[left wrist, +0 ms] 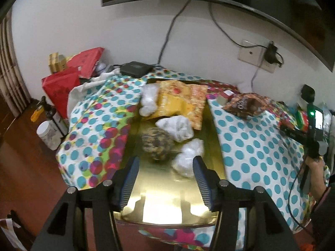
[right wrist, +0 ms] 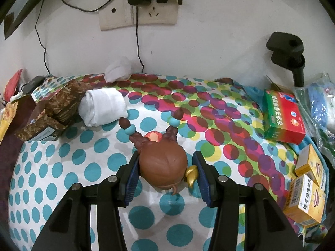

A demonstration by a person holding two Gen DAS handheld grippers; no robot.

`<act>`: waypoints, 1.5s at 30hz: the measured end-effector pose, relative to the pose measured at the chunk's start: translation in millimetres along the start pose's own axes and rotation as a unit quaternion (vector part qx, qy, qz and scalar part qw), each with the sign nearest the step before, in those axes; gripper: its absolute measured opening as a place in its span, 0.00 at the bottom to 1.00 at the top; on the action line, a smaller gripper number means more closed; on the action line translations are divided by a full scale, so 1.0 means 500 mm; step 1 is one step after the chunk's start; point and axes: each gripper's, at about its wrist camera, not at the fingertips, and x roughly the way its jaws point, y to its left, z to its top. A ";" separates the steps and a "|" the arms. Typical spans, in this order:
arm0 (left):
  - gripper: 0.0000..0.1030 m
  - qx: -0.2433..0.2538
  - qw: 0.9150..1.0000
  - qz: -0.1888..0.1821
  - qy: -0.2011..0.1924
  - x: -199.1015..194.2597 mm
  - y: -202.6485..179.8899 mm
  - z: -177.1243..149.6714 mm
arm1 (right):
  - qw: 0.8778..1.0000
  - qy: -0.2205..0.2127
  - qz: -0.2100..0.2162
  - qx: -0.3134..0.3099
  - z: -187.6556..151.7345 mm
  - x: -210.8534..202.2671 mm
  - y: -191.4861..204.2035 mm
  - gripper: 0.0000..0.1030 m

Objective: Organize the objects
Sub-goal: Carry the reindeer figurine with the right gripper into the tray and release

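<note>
Only the right wrist view showed the right gripper [right wrist: 166, 177] clamped on a brown figurine [right wrist: 163, 165], while the left gripper [left wrist: 166, 181] stood apart before white bundles [left wrist: 188, 159] on a gold tray [left wrist: 146, 198].

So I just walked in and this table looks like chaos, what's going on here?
A person is tidying up with a handheld gripper in each hand. The right gripper has its jaws around a brown-haired doll figure on the polka-dot cloth, next to a rolled white sock. The left gripper hangs open and empty over a gold tray that holds white bundles, a snack bag and a patterned ball.
</note>
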 end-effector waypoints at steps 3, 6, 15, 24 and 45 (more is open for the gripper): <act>0.55 -0.009 1.000 0.015 -0.005 -0.001 0.033 -0.001 | 1.000 0.004 0.003 0.009 -0.006 -0.004 -0.001 0.46; 0.55 -0.028 1.000 0.009 -0.001 0.005 0.064 -0.003 | 1.000 0.000 0.015 0.015 -0.013 -0.033 0.013 0.46; 0.55 -0.058 0.998 -0.020 0.009 0.022 0.097 -0.011 | 0.989 -0.057 0.122 -0.057 0.030 -0.186 0.194 0.46; 0.55 -0.082 0.997 -0.015 0.004 0.013 0.153 -0.013 | 0.963 -0.010 0.231 -0.140 0.023 -0.203 0.448 0.46; 0.55 -0.101 0.994 -0.024 0.019 0.033 0.170 0.001 | 0.949 0.027 0.257 -0.180 -0.002 -0.141 0.604 0.77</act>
